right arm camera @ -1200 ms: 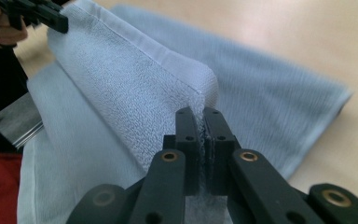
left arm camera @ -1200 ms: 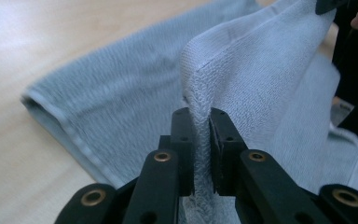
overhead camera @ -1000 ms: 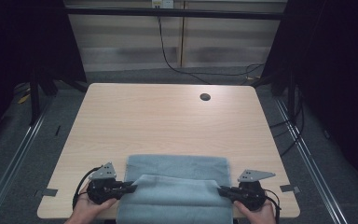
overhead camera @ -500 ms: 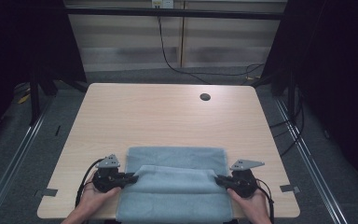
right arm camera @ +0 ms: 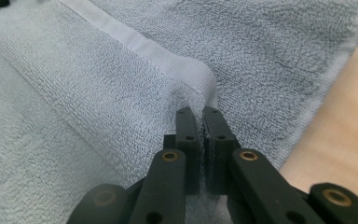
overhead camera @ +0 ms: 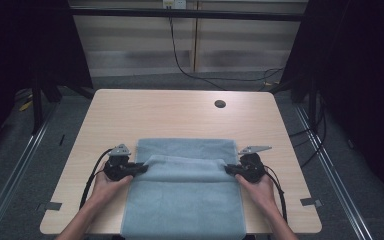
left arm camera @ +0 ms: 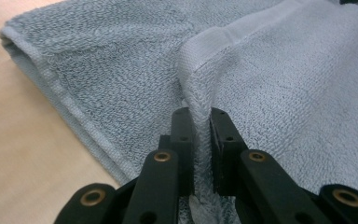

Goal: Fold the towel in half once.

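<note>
On the near half of the worktop lies a grey towel, its front edge hanging over the near side. At its left side the left gripper is clamped on a raised hem corner, cloth pinched between narrow jaws. At its right side the right gripper pinches the matching corner the same way. Between them the lifted edge sags. Judging by that, the towel is soft, light and limp; corners along the hem look like the surest hold.

Your left claw: jaws clamped, pointing inward | right claw: jaws clamped, pointing inward | forearms low, level.
</note>
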Motion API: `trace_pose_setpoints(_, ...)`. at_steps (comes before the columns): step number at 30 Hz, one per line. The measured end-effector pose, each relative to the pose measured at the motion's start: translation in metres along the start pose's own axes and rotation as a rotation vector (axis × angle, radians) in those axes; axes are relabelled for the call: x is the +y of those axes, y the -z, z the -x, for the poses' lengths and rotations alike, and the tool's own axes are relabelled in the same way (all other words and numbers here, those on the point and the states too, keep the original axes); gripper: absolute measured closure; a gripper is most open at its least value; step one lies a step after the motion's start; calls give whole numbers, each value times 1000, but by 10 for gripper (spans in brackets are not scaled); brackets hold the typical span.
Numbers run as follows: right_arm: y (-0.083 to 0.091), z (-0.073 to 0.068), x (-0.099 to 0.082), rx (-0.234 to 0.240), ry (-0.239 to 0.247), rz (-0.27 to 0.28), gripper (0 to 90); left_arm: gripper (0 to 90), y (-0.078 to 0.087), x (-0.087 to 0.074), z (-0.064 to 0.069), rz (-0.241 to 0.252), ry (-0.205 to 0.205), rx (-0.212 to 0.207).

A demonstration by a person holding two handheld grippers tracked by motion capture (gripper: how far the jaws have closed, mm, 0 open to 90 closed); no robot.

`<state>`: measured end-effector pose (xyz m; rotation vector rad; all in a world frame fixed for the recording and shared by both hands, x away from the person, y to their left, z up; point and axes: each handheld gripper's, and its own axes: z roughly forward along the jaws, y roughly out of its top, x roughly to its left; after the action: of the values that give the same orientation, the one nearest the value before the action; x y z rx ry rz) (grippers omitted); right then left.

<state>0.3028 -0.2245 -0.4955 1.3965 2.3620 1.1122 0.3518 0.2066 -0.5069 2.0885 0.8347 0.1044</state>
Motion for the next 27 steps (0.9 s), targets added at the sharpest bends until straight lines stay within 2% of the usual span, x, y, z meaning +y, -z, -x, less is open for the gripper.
trace_pose_setpoints(1, -2, 1, 3, -11, 8, 2, 868, 819, -2, 2, -4, 4, 18, -6)
trace_pose_setpoints(3, -7, 3, 9, -28, 18, 1, 867, 819, -6, 7, -13, 2, 27, -6)
trace_pose_setpoints(5, -12, 6, 15, -38, 35, -10, 868, 820, -10, 12, -22, 4, 67, -10)
trace_pose_setpoints(10, -25, 19, 32, -55, 11, -6, 868, 821, -19, 24, -31, -2, 61, 40)
trace_pose_setpoints(14, -38, 31, 45, -56, -7, 16, 868, 822, -23, 27, -46, 38, 108, 41)
trace_pose_setpoints(16, -43, 35, 50, -61, -11, 22, 869, 822, -24, 29, -51, 37, 114, 43)
trace_pose_setpoints(19, -48, 37, 58, -69, -15, 12, 869, 822, -27, 35, -53, 18, 89, 73)
trace_pose_setpoints(22, -53, 39, 62, -83, -11, 16, 869, 822, -29, 40, -57, 8, 84, 85)
trace_pose_setpoints(25, -57, 44, 66, -76, -29, 33, 869, 822, -32, 41, -61, 20, 100, 88)
trace_pose_setpoints(26, -58, 45, 67, -77, -49, 36, 869, 822, -32, 42, -62, 23, 102, 93)
trace_pose_setpoints(27, -59, 46, 68, -79, -42, 42, 869, 822, -33, 44, -64, 19, 100, 98)
